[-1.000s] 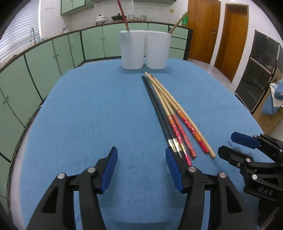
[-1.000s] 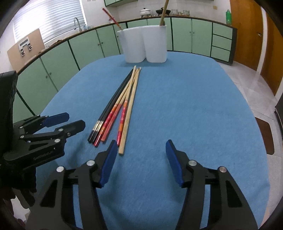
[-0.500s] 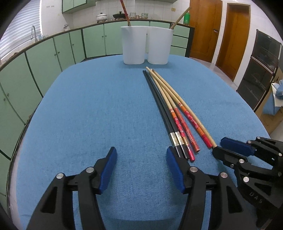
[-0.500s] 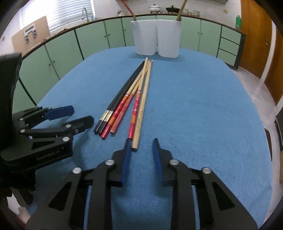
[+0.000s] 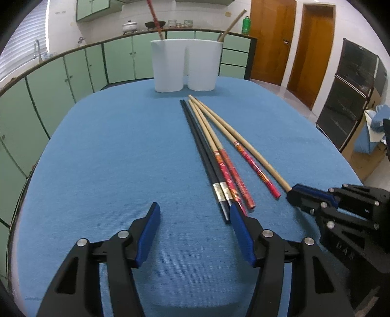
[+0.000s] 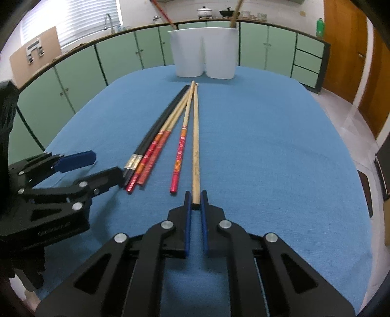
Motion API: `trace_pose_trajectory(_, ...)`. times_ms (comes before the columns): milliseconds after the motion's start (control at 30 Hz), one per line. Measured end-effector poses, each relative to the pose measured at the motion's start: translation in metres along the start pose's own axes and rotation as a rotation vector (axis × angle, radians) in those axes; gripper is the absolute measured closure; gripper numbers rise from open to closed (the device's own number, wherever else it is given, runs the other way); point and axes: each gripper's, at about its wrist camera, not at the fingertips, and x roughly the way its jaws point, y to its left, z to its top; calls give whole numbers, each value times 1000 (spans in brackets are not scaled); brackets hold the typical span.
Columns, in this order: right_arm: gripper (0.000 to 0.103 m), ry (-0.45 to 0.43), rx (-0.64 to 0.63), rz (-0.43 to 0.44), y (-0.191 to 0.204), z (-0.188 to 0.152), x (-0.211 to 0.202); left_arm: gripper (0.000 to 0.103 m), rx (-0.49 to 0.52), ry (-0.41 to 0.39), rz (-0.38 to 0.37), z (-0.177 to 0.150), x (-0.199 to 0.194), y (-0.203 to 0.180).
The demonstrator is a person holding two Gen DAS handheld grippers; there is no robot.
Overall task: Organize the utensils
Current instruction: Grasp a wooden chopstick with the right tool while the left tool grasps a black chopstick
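Even, bright indoor light, daylight from the window, soft shadows, strong fisheye bending and dark corners

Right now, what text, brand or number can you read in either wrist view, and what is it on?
"DAS": embossed on the right gripper body, left wrist view, faint.
Embossed lettering on the left gripper body, right wrist view: too blurred to read.
Chopsticks: patterns only, no legible text.
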Motion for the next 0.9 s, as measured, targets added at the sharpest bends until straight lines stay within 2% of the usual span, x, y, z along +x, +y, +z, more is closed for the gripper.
trace_pose_trajectory(467,96,1,6,-1,-3,-2,0,40,-5,4,48,-1,1,2)
trace_pose_trajectory(600,96,-1,6,-1,-2,-3,0,51,12,13,60,0,5,-4)
trace_pose_trajectory(700,96,-3,11,7,-3,-4,1,62,12,8,50,2,5,-6)
trace_pose_trajectory(833,96,-5,19,17,-4,-4,0,85,10,1,41,2,5,-7)
trace_pose_trajectory(900,97,-7,19,17,-4,-4,0,93,7,0,41,2,5,-7)
